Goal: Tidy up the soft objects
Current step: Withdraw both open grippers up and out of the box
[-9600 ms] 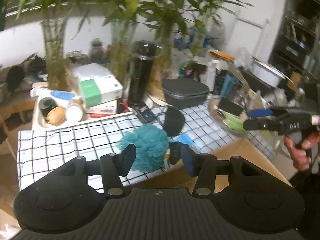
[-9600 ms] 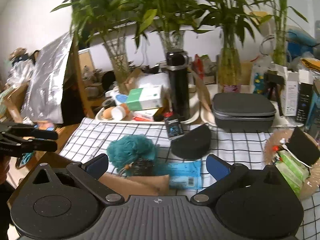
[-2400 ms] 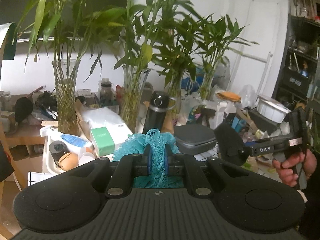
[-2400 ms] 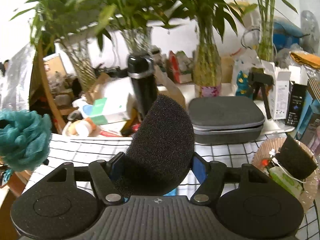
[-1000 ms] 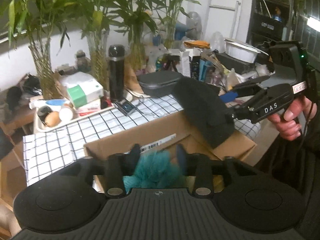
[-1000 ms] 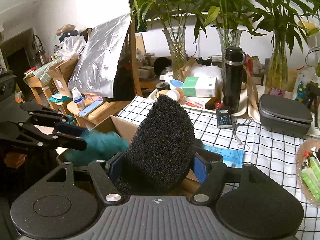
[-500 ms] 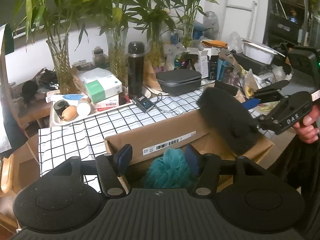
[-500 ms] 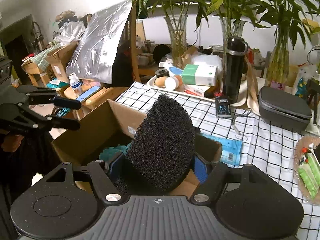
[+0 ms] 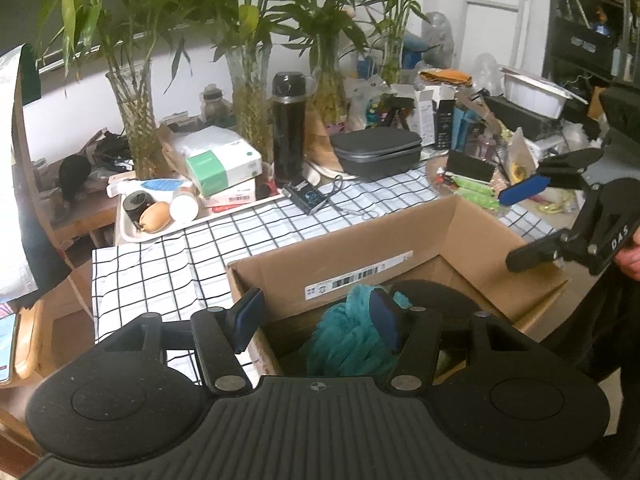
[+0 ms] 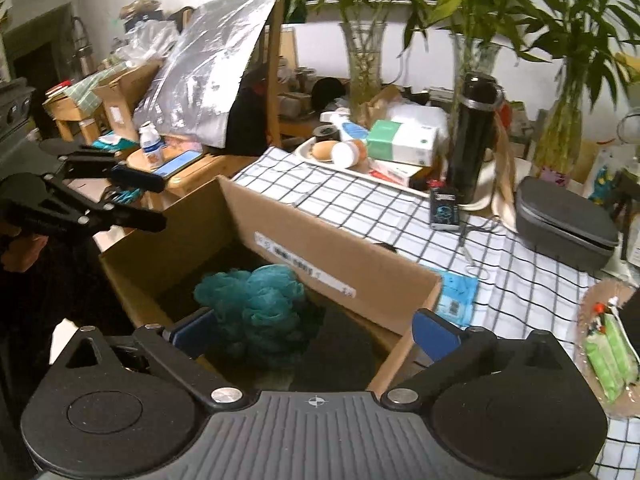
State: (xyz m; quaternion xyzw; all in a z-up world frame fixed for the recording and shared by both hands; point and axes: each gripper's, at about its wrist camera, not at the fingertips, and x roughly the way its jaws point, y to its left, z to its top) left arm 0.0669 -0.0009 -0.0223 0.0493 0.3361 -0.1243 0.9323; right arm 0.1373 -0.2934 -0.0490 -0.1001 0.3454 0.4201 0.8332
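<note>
Cluttered checkered surface (image 9: 168, 264), cardboard box (image 10: 320, 256) at its edge. Teal mesh pouf (image 10: 256, 304) and black foam sponge (image 10: 340, 352) sit inside. Left gripper (image 9: 316, 316) parted, empty; right gripper (image 10: 312, 332) opening, holding nothing. Both items look light and squashy; I'd pinch mid-body.

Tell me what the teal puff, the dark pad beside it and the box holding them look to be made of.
Teal puff: gathered synthetic mesh, judging by its ruffled, netted folds. Dark pad: probably open-cell foam, matte charcoal, though shadow hides its pores. Box: plain brown cardboard, matte, with a white barcode label and folded flaps.
</note>
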